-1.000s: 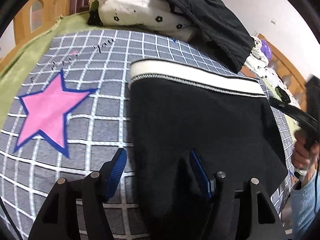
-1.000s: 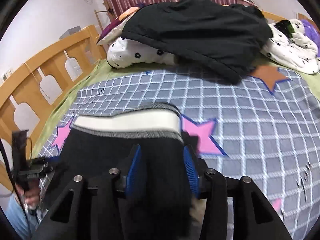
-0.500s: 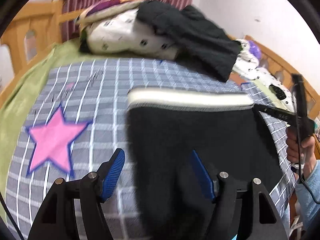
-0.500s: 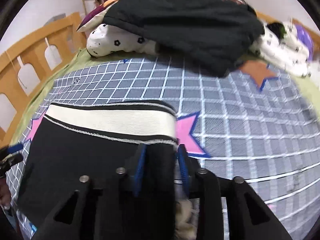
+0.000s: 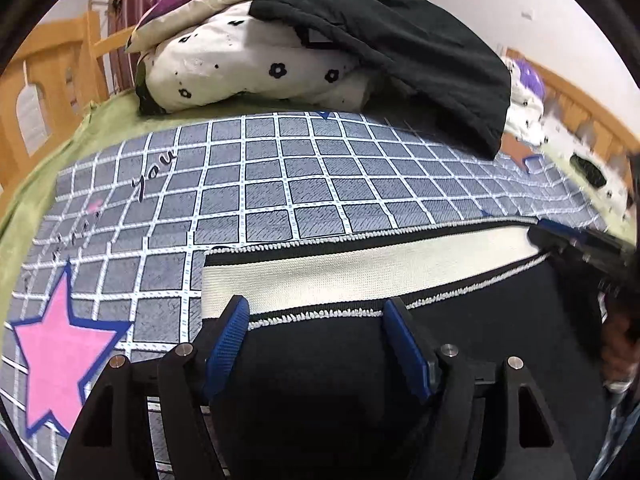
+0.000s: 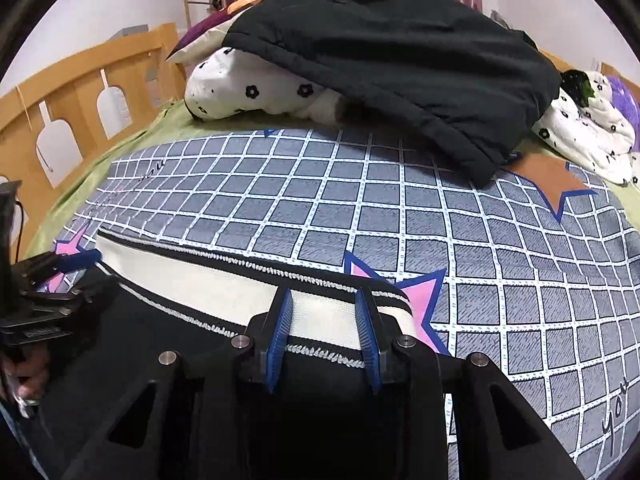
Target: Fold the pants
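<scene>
Black pants lie flat on the grid-and-star bedspread, cream waistband toward the pillows, legs running back under both cameras

Our left tongs are spread wide, blue pads on either side of the black fabric just below the waistband near its left corner. Nothing pinched between them as far as we can see; whether the tips touch the cloth we cannot tell

Our right tongs are partly open, narrower gap than the left, pads straddling the waistband near its right end, beside a pink star. Fabric sits between the pads but we can't tell if they press on it

Each view catches the other tool at the far end of the waistband: right one at the edge of the left view, left one at the edge of the right view

Behind the pants: flower-print pillow with a black jacket draped over it, well apart from the waistband. Wooden bed rail on the left side
</scene>
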A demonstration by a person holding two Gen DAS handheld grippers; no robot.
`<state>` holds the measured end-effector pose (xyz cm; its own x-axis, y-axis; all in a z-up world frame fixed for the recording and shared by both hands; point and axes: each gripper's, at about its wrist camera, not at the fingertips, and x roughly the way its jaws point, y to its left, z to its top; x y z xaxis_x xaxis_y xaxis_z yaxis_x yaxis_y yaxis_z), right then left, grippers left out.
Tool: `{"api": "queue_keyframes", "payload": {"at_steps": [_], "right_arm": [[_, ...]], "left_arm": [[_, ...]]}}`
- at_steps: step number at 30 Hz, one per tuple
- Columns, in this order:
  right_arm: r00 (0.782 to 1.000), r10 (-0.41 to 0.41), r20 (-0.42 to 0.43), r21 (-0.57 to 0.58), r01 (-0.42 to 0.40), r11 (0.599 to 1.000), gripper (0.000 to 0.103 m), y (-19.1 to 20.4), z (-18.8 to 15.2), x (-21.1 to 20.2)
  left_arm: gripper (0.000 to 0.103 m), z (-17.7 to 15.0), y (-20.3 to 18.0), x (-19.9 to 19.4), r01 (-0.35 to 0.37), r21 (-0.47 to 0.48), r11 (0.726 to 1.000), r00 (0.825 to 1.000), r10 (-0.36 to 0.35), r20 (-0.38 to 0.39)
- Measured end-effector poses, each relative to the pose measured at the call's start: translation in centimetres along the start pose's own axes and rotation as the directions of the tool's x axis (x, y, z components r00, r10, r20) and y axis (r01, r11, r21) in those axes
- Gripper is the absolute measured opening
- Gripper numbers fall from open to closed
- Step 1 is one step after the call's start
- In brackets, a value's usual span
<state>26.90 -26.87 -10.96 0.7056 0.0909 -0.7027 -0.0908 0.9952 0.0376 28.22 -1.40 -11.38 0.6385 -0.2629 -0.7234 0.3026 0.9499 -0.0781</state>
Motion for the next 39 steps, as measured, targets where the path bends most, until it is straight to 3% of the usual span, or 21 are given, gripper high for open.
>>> {"api": "queue_keyframes", "payload": {"at_steps": [5,8,11,15,17,20,21,24,27,29,33,39], "right_arm": [[1.000,0.005,0.019,-0.002,-0.005,1.000,0.032,0.1,-0.6,-0.1],[1.000,0.025,0.017,0.018,-0.026,1.000,0.032,-0.4,-0.6,0.0],[1.000,-0.006,0.011,-0.004,0.006,1.000,0.033,0.2,-0.7,-0.4],[0.998,0.009,-0.058,-0.036,-0.012,0.999,0.042,1.2,-1.9,-3.4],[0.997,0.008,-0.074,-0.042,-0.011,0.999,0.042,1.6,-3.9,-5.5],[0.997,-0.063,-0.044,-0.116,0.058,0.992,0.042,3.3,-8.4,-8.8],[0.997,-0.071,-0.039,-0.125,0.065,0.990,0.042,3.6,-9.6,-9.7],[0.996,-0.059,-0.068,-0.081,0.053,0.995,0.041,4.0,-14.1,-12.3],[0.997,-0.028,-0.078,-0.002,0.028,1.000,0.041,3.7,-17.1,-14.3],[0.998,-0.012,-0.056,0.054,0.015,0.998,0.042,3.4,-18.1,-15.7],[0.999,0.032,-0.030,0.145,-0.028,0.989,0.042,3.1,-18.8,-17.7],[1.000,0.008,-0.022,0.111,-0.005,0.994,0.042,4.4,-19.2,-19.4]], "left_arm": [[0.072,-0.4,-1.1,-0.1,-0.040,0.038,0.998,0.999,0.039,0.018],[0.072,-0.2,-1.0,-0.2,-0.027,0.037,0.999,1.000,0.027,0.002],[0.071,-0.4,-0.7,-1.3,0.020,0.025,0.999,0.998,-0.018,-0.060],[0.071,-5.2,-2.3,-5.0,0.080,0.123,0.989,0.987,-0.061,-0.152],[0.071,-7.9,-3.0,-6.9,0.064,0.165,0.984,0.989,-0.041,-0.139],[0.071,-12.2,-2.9,-10.5,0.143,0.077,0.987,0.981,-0.131,-0.143],[0.072,-13.5,-3.0,-11.8,0.135,0.075,0.988,0.985,-0.125,-0.120],[0.073,-17.2,-3.5,-14.6,0.066,0.118,0.991,0.993,-0.053,-0.107],[0.073,-19.7,-3.2,-16.0,0.051,0.161,0.986,0.991,-0.029,-0.134],[0.073,-20.4,-3.3,-16.6,-0.014,0.222,0.975,0.992,0.042,-0.122],[0.073,-20.3,-3.6,-17.1,-0.176,0.346,0.922,0.980,0.198,-0.031],[0.068,-18.9,-5.6,-14.8,-0.228,0.472,0.852,0.967,0.255,0.008]]}}
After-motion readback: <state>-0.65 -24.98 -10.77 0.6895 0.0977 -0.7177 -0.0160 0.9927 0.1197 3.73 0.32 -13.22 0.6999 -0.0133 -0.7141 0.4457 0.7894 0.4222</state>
